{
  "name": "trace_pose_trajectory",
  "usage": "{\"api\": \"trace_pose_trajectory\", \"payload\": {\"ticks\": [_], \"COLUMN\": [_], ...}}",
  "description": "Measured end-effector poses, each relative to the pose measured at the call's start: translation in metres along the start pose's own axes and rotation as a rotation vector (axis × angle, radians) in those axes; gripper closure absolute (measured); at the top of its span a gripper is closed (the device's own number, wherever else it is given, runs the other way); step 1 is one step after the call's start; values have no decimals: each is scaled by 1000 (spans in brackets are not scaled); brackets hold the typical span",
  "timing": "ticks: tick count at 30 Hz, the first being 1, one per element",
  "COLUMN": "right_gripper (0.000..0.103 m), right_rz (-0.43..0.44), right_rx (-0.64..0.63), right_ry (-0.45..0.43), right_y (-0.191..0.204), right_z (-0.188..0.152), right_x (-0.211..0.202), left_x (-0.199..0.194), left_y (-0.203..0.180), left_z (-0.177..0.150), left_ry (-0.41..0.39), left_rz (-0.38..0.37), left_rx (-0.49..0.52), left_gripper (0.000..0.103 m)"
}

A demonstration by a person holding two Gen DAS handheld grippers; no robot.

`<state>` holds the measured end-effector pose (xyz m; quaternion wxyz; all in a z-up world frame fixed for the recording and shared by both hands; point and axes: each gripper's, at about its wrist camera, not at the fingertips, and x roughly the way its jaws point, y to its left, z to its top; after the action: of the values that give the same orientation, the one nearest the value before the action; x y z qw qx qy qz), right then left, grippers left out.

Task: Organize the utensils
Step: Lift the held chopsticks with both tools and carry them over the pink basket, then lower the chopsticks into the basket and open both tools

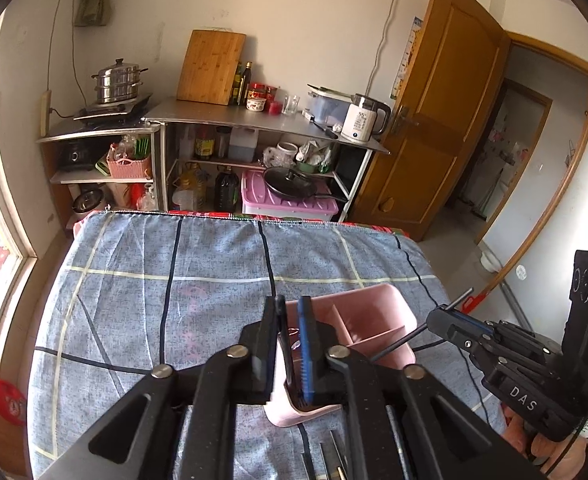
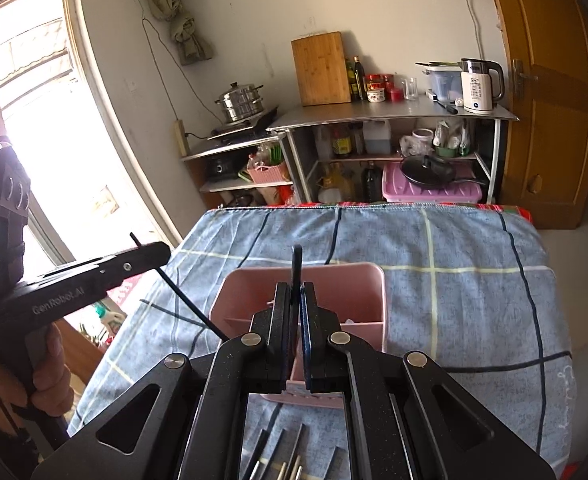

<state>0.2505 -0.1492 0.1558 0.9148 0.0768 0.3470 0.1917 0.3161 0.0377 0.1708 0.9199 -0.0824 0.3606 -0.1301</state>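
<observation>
Both chopsticks hang over the pink caddy (image 2: 300, 312) on the bench (image 2: 454, 280); right hand-held gripper (image 2: 296, 292) clamped on a chopstick (image 2: 296, 268), left hand-held gripper (image 1: 291, 308) barely apart, chopstick (image 2: 189, 300) between; tip each down into one compartment before letting go

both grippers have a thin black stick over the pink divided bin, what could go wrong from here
The thin black stick at the left gripper ends by the left wall of the pink plastic divided organizer; it may land on the blue checked cloth instead.
The right gripper pinches a second black stick near its tips only; that could swivel or slip.
</observation>
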Motion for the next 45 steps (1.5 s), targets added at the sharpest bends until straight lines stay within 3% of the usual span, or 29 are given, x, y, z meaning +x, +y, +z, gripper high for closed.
{"api": "trace_pose_trajectory", "payload": {"ticks": [4, 13, 22, 32, 39, 45], "right_gripper": [90, 81, 81, 81, 81, 81], "right_rz": [-10, -19, -44, -76, -91, -104], "right_rx": [4, 19, -11, -18, -10, -10], "right_ry": [-23, -77, -113, -88, -57, -30], "right_y": [-2, -1, 9, 10, 9, 9], "right_z": [-1, -17, -61, -126, -164, -187], "right_x": [-13, -50, -92, -113, -118, -116], "left_x": [-17, -67, -105, -123, -130, -123], "left_y": [5, -1, -16, -29, -29, -31], "left_z": [-3, -26, -88, -177, -215, -229], "left_ry": [-45, -136, -190, -195, -195, -183], "left_rz": [2, 21, 13, 1, 12, 11], "left_rx": [-17, 9, 37, 51, 41, 51], "left_gripper": [76, 68, 68, 68, 68, 68]}}
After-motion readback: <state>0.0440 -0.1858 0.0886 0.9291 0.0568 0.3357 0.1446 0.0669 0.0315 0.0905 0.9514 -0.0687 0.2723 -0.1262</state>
